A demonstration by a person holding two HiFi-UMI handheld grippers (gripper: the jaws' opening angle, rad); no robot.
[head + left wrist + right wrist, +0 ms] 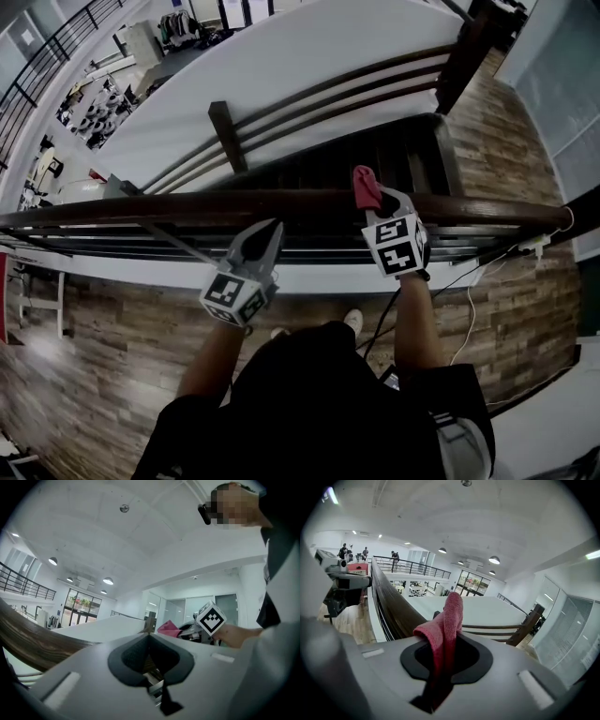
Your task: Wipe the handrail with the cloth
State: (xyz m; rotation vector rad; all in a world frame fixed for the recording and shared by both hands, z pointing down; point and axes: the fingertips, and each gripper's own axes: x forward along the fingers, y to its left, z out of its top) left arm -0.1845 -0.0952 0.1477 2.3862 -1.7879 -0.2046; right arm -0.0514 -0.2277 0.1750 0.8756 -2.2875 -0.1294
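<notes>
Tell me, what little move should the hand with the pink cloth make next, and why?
Probably press the cloth down and slide it along the handrail. The right gripper is shut on the cloth right at the handrail, the cloth's loose end sticks up, and long stretches of handrail lie on both sides.

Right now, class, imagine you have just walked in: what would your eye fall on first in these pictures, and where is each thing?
The red cloth stands out first, clamped in the jaws of the right gripper and sticking up over the dark wooden handrail that crosses the head view. To its left, the left gripper points at the same rail with its jaws shut and empty. Beyond the rail, a dark staircase drops away.
</notes>
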